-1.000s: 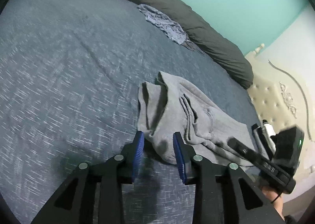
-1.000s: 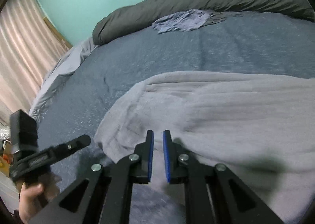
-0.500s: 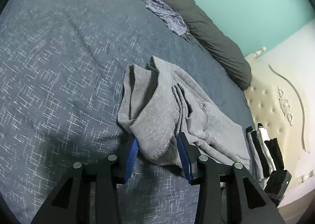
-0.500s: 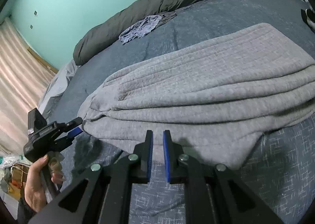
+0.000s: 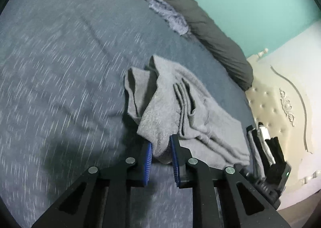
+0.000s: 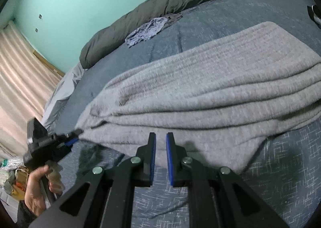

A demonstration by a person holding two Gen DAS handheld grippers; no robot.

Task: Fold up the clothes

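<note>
The grey garment (image 5: 192, 111) lay part-folded on the blue bed cover (image 5: 60, 87), near the person's edge of the bed; its long axis ran from the left gripper across to the right one, so each hand had its own end. The left gripper (image 5: 160, 147) had just been closing, and its fingers (image 5: 147, 156) now pinched the bunched near-left corner of the garment, the cloth standing between the blue pads and pressed on both sides. In the right wrist view the same grip showed at the far left, with a hand (image 6: 40, 188) on the handle; the garment (image 6: 210, 87) spread from there to the right in long flat ridges. The right gripper (image 6: 160, 141) hung over the near hem with its fingers narrow, only a slim gap between them and nothing in it; the hem lay just beyond and under the tips, seemingly not yet taken.

The coming fold probably turned on that near hem; the right hand was the nearer to it, and would need to spread its fingers before sliding onto the edge. A crumpled blue-grey cloth (image 6: 146, 31) lay well apart, against the dark rolled duvet (image 6: 180, 1) at the far side; some black and white pieces (image 5: 264, 143) sat at the right by the cream headboard (image 5: 280, 97).
</note>
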